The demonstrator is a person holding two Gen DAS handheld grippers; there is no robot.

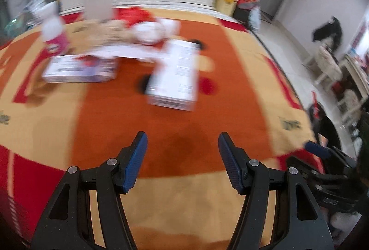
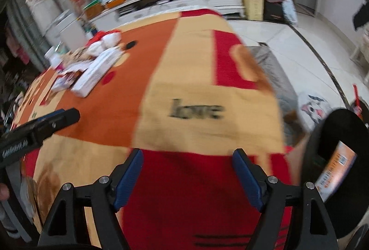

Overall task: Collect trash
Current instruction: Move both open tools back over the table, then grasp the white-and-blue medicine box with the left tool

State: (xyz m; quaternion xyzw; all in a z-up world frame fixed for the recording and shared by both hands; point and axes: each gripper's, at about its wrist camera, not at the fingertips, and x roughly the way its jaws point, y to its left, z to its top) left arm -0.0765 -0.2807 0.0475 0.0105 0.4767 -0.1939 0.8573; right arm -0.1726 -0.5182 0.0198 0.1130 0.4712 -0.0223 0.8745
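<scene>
1. Trash is sitting in a messy pile toward the far side of the blanket [image 1: 189, 143], which is orange, tan and red and is covering the whole surface. Everything's pretty blurry, so details are rough.
2. Nearest piece in the left view is a white box [image 1: 174, 75] with print on it, lying flat on the orange part. To its left, a flatter box [image 1: 80, 67] with purple and red on it is lying well apart from the first one.
3. Behind those, a pink and white container [image 1: 55, 36] is standing upright, and some red and white wrappers [image 1: 150, 29] are bunching up next to crumpled tan stuff. Can't tell exactly what those are.
4. The left gripper [image 1: 182, 141] is hanging over bare orange blanket, jaws apart, nothing between them. It's well short of the boxes.
5. The right gripper [image 2: 188, 155] is over the red and tan edge of the blanket, near the word "love" [image 2: 196, 111]. Its jaws are wide apart and empty too.
6. In the right view the pile of trash [image 2: 92, 67] is showing way off at the left side, far from the right gripper.
7. A black bin [image 2: 339, 183] is sitting just off the blanket's edge at the right, with an orange and white package [image 2: 335, 172] already lying inside it.
8. The left gripper is also poking into the right view from the left side.
</scene>
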